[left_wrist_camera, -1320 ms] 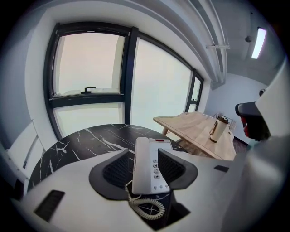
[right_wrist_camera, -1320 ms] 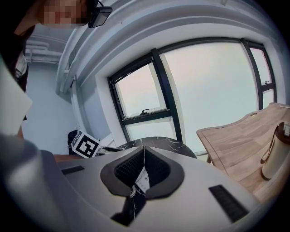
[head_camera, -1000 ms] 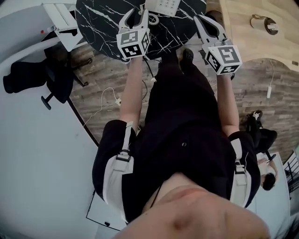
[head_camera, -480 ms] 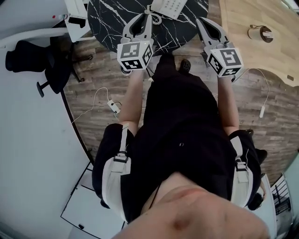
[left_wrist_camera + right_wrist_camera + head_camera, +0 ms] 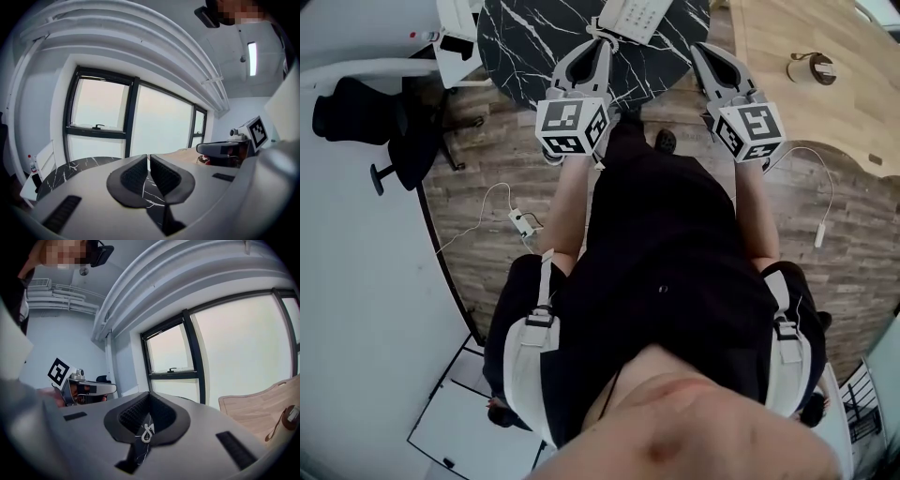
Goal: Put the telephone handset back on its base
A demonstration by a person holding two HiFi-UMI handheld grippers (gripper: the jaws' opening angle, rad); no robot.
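Note:
A white telephone [image 5: 630,17] sits at the far edge of the round black marble table [image 5: 534,47] in the head view; I cannot make out its handset. Part of its coiled cord [image 5: 146,432] shows on the marble under my right jaws. My left gripper [image 5: 602,42] is held over the table's near edge, just short of the phone, and its jaws are shut with nothing between them [image 5: 148,157]. To the right, my right gripper [image 5: 698,47] hovers by the table rim, also shut and empty [image 5: 150,393].
A pale wooden table [image 5: 806,112] with a small round object [image 5: 811,67] stands to the right. A black office chair [image 5: 366,112] is at the left. A power strip with cables [image 5: 523,223] lies on the wood floor, and a white cable [image 5: 820,234] on the right.
The left gripper's jaws have closed from open to shut. Both grippers sit slightly lower in the head view, with the phone and table a bit nearer to their tips.

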